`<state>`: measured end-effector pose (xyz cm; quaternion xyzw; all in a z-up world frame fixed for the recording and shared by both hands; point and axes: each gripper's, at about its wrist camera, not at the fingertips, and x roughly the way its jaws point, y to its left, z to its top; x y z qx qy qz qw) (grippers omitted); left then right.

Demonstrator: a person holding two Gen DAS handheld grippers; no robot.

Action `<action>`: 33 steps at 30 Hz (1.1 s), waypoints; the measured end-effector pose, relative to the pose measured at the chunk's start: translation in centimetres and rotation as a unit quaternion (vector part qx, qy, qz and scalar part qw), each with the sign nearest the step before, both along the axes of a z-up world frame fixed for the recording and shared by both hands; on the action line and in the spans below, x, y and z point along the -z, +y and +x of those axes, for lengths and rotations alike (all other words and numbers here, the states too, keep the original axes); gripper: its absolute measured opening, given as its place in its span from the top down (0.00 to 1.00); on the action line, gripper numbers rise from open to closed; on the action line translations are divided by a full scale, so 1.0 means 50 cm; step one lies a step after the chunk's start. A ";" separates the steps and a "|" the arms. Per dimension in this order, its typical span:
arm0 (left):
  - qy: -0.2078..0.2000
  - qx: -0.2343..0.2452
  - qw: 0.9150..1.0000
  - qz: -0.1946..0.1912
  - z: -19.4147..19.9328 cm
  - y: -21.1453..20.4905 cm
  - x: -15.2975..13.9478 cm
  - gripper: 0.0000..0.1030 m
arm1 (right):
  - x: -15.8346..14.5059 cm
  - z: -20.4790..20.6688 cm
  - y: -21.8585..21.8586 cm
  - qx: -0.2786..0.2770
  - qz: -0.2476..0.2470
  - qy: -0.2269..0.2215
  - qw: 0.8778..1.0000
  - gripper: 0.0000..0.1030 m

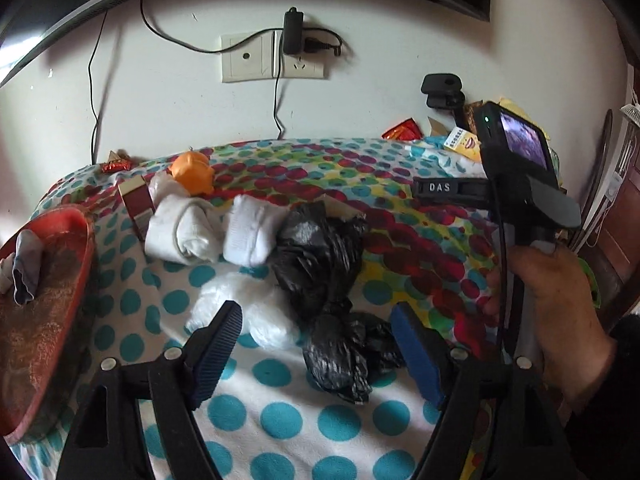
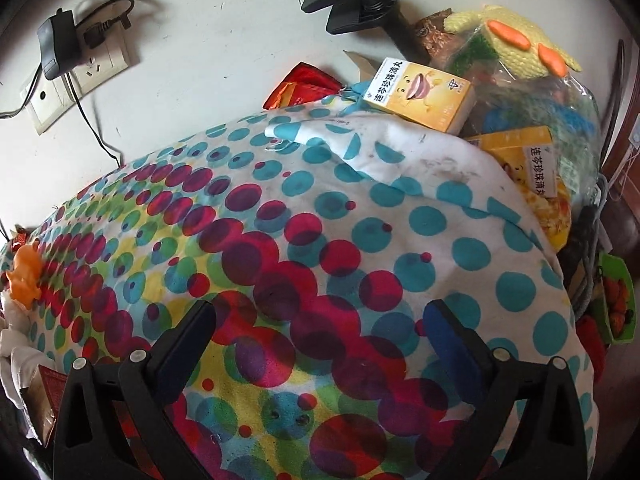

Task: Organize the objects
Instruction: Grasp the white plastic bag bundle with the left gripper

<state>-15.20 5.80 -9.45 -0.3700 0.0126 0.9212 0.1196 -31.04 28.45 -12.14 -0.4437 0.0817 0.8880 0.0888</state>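
Left wrist view, left to right: worn red plastic tray (image 1: 60, 240) at the table's left edge, a grey rag (image 1: 26, 268) in it. Then a dark-red box (image 1: 138, 204), two rolled white socks (image 1: 208, 232) touching each other, and an orange plastic toy (image 1: 194, 172) behind them. A crumpled white plastic bag (image 1: 248, 312) and a crumpled black plastic bag (image 1: 332, 280) lay on the polka-dot cloth (image 1: 280, 412).

Left gripper (image 1: 320, 354) had its jaws wide apart, nothing clamped; the black bag sat between the fingers and the white bag just past the left one.

A black bar read "DAS" (image 1: 440, 188).

Right wrist view: right gripper (image 2: 316, 344) was spread fully, empty, over bare dotted cloth. Yellow carton (image 2: 424, 94) at the far right read "连芩珍珠滴丸"; a second one (image 2: 528, 160) lay beside it.
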 end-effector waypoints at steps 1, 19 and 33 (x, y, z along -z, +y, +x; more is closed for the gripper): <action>0.000 -0.003 1.000 -0.001 0.007 -0.004 0.005 0.23 | -0.002 0.004 0.001 0.006 0.008 -0.003 1.000 0.00; -0.029 -0.039 0.998 -0.034 -0.064 -0.090 0.026 0.23 | 0.003 -0.004 -0.008 0.013 0.032 -0.021 0.999 0.00; -0.052 -0.029 0.998 -0.036 -0.083 -0.101 0.035 0.55 | 0.004 -0.003 -0.008 0.013 0.033 -0.021 0.999 0.00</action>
